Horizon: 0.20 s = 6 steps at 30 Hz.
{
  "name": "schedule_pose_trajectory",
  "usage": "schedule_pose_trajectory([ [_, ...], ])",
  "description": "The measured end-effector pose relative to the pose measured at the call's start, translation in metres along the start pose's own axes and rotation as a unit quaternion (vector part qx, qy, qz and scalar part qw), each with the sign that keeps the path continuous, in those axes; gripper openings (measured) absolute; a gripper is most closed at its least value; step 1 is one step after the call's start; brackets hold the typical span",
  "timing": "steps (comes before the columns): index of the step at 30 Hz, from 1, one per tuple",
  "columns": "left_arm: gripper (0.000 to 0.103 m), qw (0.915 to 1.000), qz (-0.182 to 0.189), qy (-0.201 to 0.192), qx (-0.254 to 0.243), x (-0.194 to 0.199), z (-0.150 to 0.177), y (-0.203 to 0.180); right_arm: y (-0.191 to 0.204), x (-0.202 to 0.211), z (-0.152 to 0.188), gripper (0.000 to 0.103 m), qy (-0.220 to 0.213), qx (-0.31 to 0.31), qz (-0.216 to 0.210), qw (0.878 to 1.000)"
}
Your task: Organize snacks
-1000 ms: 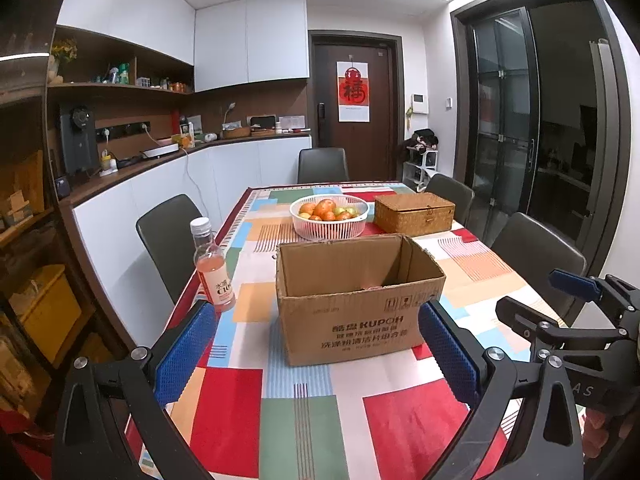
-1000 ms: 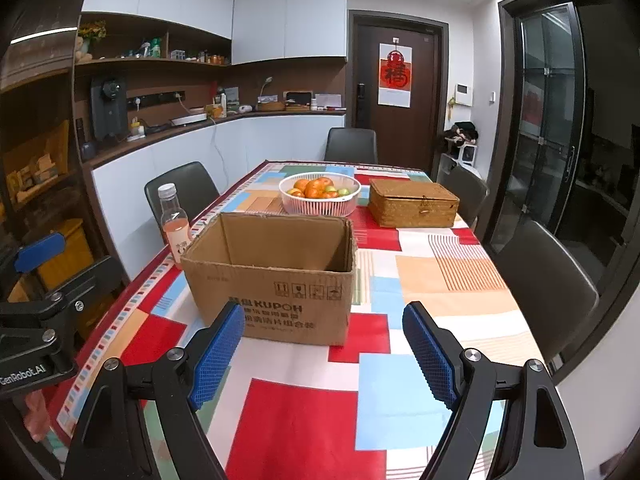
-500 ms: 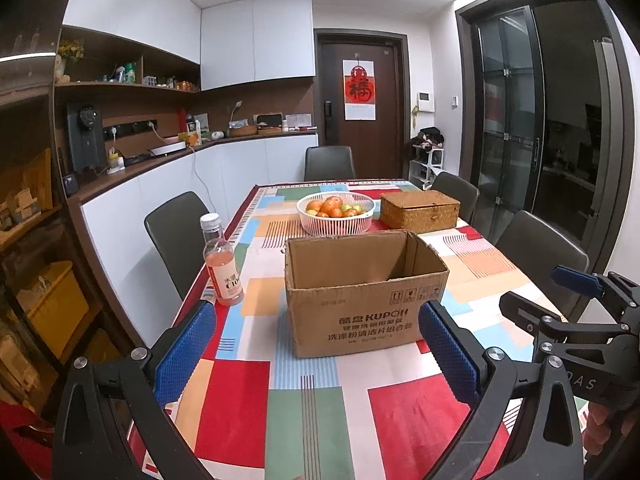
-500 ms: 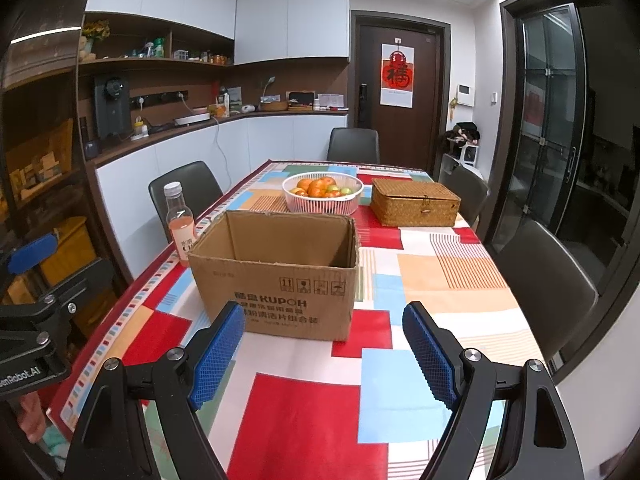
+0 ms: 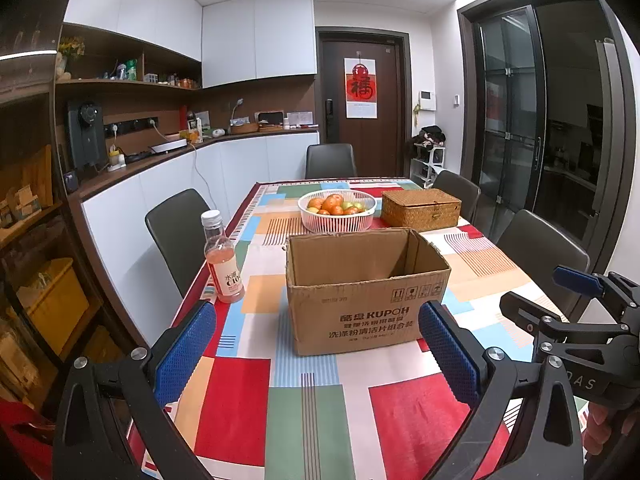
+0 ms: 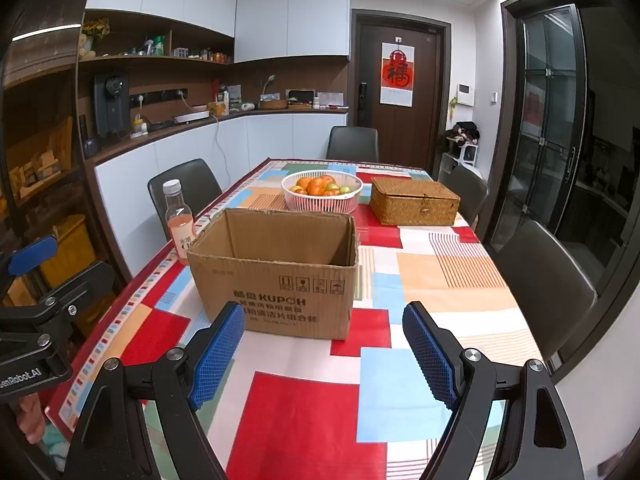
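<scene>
An open brown cardboard box (image 5: 366, 280) (image 6: 276, 268) stands on the table with the patchwork cloth (image 5: 312, 400) (image 6: 304, 412). Its inside floor is hidden. A bottle of pink drink (image 5: 222, 258) (image 6: 180, 222) stands to its left. Behind it are a white basket of fruit (image 5: 337, 210) (image 6: 322, 192) and a lidded wicker box (image 5: 420, 209) (image 6: 414, 200). My left gripper (image 5: 316, 354) is open and empty, near the table's front edge. My right gripper (image 6: 324, 356) is open and empty, to its right.
Dark chairs (image 5: 176, 228) (image 6: 536, 280) line both sides and the far end (image 5: 330, 161). A white counter (image 5: 160, 184) with shelves runs along the left wall. Glass doors (image 6: 552, 120) stand on the right. The right gripper's body (image 5: 580, 332) shows beside the left one.
Both grippers have drawn back and up from the cardboard box, which now looks smaller and farther. Both stay open and empty. Nothing on the table has moved.
</scene>
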<state>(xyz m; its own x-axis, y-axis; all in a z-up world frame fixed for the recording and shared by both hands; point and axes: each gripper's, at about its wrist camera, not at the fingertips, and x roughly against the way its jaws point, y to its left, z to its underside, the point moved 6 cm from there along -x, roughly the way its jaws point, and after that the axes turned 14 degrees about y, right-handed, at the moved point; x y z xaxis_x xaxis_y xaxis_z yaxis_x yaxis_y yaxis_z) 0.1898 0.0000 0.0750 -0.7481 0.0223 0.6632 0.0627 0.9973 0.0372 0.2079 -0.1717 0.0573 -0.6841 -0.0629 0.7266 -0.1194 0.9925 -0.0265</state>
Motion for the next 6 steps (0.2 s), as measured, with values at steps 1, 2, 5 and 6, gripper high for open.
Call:
schedule_pose_trajectory([
  [1, 0.103, 1.0, -0.001, -0.001, 0.0, -0.0001, -0.0001, -0.0003, 0.0, 0.0001, 0.0, 0.082, 0.0, -0.001, 0.0, 1.0],
  [2, 0.103, 1.0, -0.002, -0.001, -0.001, -0.0006, -0.0001, -0.0008, 0.0001, 0.0002, -0.0002, 0.082, -0.001, -0.001, 0.0, 1.0],
  [5, 0.103, 1.0, -0.003, 0.0, 0.0, -0.0017, 0.0004, -0.0012, -0.001, -0.0012, 0.0003, 0.082, 0.001, -0.001, -0.001, 1.0],
  [6, 0.103, 1.0, -0.003, 0.0, 0.0, -0.0023, 0.001, -0.0003, -0.0012, -0.0019, 0.0004, 0.082, 0.002, -0.002, -0.001, 1.0],
])
